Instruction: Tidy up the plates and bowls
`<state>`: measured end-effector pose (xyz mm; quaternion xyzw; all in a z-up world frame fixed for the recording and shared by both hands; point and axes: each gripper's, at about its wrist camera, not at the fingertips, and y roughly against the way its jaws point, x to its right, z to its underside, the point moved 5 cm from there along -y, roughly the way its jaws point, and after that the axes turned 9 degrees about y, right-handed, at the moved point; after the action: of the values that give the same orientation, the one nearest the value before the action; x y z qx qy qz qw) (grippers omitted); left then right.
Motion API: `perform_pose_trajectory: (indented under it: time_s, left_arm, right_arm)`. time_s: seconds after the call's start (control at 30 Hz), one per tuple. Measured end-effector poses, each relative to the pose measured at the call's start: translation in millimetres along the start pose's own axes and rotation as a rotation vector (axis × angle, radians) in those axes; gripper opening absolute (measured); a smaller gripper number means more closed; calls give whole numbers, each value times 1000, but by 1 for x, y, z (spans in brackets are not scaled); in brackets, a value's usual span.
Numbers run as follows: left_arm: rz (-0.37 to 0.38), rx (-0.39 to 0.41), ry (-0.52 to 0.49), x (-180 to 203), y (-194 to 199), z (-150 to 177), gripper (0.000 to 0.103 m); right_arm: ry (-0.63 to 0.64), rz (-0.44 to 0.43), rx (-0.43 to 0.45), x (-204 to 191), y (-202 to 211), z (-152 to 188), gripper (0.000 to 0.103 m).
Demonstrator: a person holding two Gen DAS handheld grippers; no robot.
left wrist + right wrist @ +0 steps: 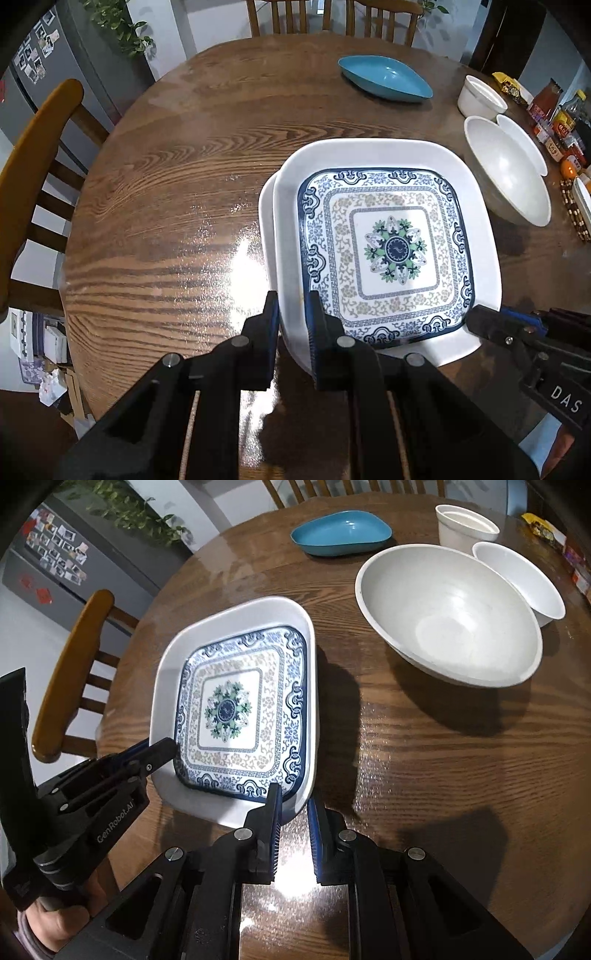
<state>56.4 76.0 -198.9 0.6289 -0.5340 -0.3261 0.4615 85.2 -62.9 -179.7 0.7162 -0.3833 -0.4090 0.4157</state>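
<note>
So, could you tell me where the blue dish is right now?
The blue dish sits at the table's far side in both views, beyond the patterned plate, left of the white cup.

"GenRobot.AI" on left gripper body ("DAS" on right gripper)

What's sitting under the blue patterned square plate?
A larger white square plate holds the patterned plate. Another white edge peeks out beneath on the left; the rest is covered.
</note>
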Motion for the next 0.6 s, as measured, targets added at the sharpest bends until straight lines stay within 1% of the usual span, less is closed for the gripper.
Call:
perform_pose_trajectory:
  time_s: [0.13,0.23,0.27,0.33,0.4,0.43,0.47,0.5,0.53,0.57,0.6]
  left_arm:
    - [-8,-13,2,2,-6,-2,12]
    - [-2,-24,3,5,-8,-1,13]
    - [-2,-21,8,3,-8,0,16]
    - [1,-4,18,2,-5,-2,16]
    - [7,18,27,1,4,-8,20]
    - [13,31,32,0,9,-11,30]
    - [19,57,39,0,17,-15,44]
    - [17,77,43,-1,23,-18,52]
    - [16,97,45,-1,29,-21,65]
    - [17,126,48,-1,38,-26,70]
    - [20,140,48,-1,43,-30,71]
  right_arm:
    - [6,21,6,1,-3,-6,15]
    - [-1,38,-8,5,-6,-8,16]
    - [-8,35,-12,6,-7,-8,17]
    - [-11,18,-5,6,-7,-10,18]
    - [-2,29,4,6,-3,-11,18]
    - [6,37,10,5,1,-11,18]
    - [15,43,20,5,6,-12,18]
    - [27,48,37,4,12,-13,18]
    - [39,55,52,4,18,-14,20]
    - [52,69,69,4,25,-16,22]
    - [66,82,88,4,33,-18,27]
